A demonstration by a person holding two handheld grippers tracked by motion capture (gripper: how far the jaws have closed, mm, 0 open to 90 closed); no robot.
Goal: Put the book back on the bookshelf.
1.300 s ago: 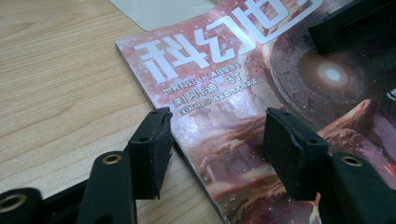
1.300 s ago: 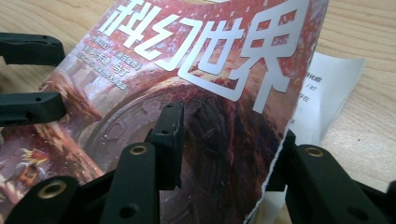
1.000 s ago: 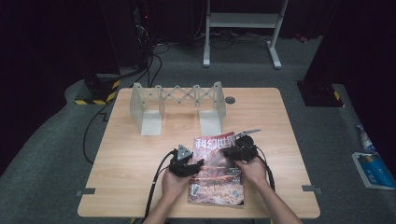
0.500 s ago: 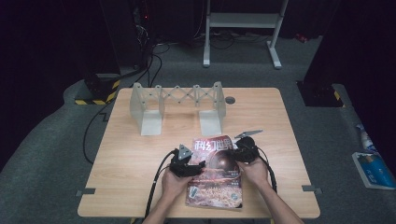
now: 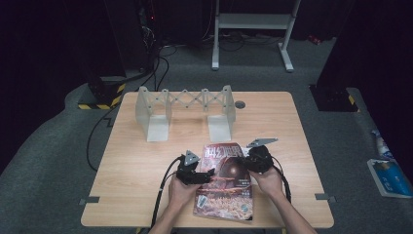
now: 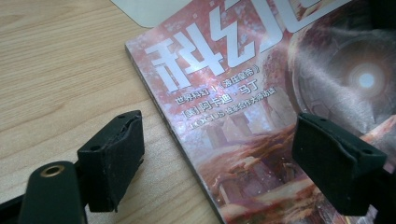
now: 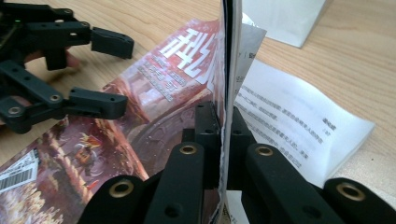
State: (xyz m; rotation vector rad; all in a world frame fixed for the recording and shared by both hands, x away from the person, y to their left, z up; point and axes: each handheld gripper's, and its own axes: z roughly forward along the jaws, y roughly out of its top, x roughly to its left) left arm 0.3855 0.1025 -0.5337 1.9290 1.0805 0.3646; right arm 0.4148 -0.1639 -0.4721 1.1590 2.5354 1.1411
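The right gripper (image 7: 223,126) has just closed on the magazine (image 7: 177,88) cover's edge, lifting it upright. The left gripper (image 6: 219,154) has just opened wide, straddling the magazine's spine on the tabletop (image 6: 56,70).

One magazine (image 5: 225,181), one rack (image 5: 185,109), two tongs.

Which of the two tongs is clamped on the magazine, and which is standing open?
The right tongs are clamped on the raised edge of the magazine. The left tongs have just been opening; their pads stand wide apart over the magazine's spine edge, pressing nothing.
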